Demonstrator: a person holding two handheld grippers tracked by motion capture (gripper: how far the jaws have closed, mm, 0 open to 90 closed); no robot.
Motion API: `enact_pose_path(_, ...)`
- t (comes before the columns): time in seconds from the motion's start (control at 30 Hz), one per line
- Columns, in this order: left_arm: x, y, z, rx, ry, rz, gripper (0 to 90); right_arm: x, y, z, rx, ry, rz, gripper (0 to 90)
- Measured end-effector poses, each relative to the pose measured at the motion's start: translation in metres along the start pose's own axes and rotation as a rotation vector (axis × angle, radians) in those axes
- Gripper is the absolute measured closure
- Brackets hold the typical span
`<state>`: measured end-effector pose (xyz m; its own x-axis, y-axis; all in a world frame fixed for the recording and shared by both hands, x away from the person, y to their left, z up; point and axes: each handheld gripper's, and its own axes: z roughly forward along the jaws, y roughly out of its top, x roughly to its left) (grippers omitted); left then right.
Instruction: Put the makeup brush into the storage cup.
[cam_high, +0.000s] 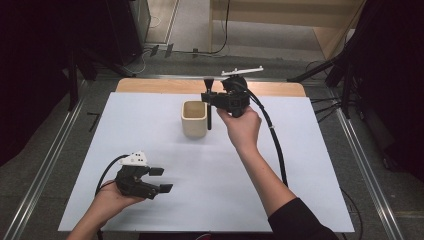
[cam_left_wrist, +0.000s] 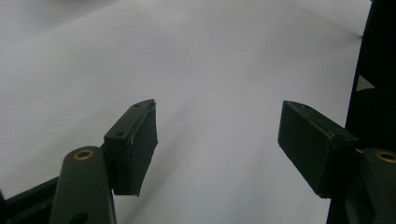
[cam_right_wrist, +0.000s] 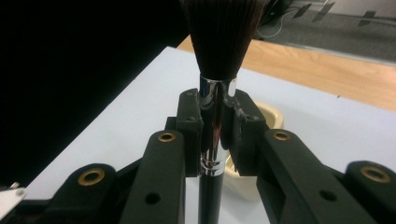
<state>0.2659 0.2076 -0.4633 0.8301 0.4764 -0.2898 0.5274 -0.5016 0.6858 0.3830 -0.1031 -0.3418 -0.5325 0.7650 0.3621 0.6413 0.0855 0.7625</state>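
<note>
White sheet over a wooden table, grey floor and dark stands around, right gripper clamped on a makeup brush (bristles up, silver ferrule between the jaws), beige cup just below and beside it, left gripper spread wide over bare sheet, no legible writing anywhere.

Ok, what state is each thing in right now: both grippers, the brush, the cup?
Left gripper: open, holding nothing, low over the white table sheet.
Right gripper: shut on the brush.
Black-handled brush with chrome ferrule: upright, bristles up, handle end beside the cup.
Cream square cup: upright, looks empty.
</note>
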Motion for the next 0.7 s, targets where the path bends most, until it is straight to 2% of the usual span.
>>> enact_pose_path(0.27, 0.000, 0.000, 0.000, -0.001, 0.000, 0.002, 28.9, 0.004, 0.004, 0.005, -0.048, -0.022, -0.042, 78.2)
enact_pose_path(0.5, 0.000, 0.000, 0.000, -0.001, -0.001, 0.001, 28.9, 0.006, 0.005, 0.012, -0.090, -0.035, -0.058, 78.1)
enact_pose_path(0.57, 0.000, 0.000, 0.000, -0.001, -0.001, 0.001, 28.9, 0.006, 0.005, 0.015, -0.106, -0.038, -0.085, 78.0)
enact_pose_path(0.7, 0.000, 0.000, 0.000, 0.001, -0.004, 0.001, 28.9, 0.008, 0.006, 0.018, -0.124, -0.048, -0.103, 78.0)
